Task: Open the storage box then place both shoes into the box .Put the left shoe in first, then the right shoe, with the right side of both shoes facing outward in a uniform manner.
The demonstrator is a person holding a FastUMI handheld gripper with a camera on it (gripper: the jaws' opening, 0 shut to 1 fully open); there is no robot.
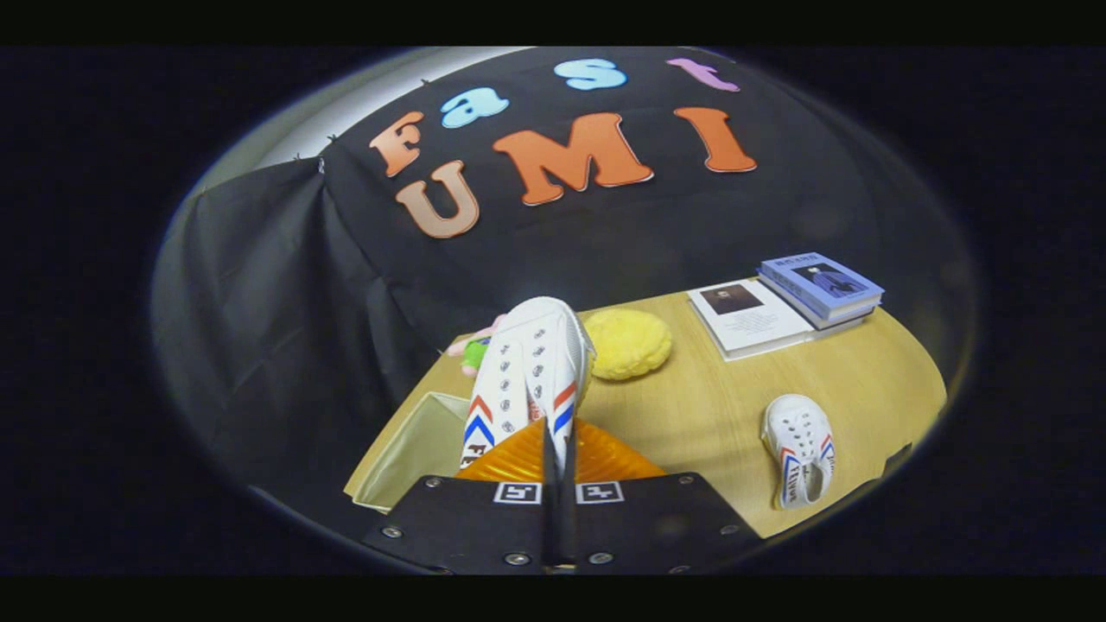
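Fingers pinch a white sneaker, lifted above the open storage box. Best lowered level into the box, right side outward. Second sneaker waits on the tabletop.

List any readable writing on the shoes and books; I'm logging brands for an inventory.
Blue book: cover print too small to read.
White book: lines blurred.
Held shoe, pinched in the shut gripper: side print blurred.
Shoe on the table: side mark unreadable.
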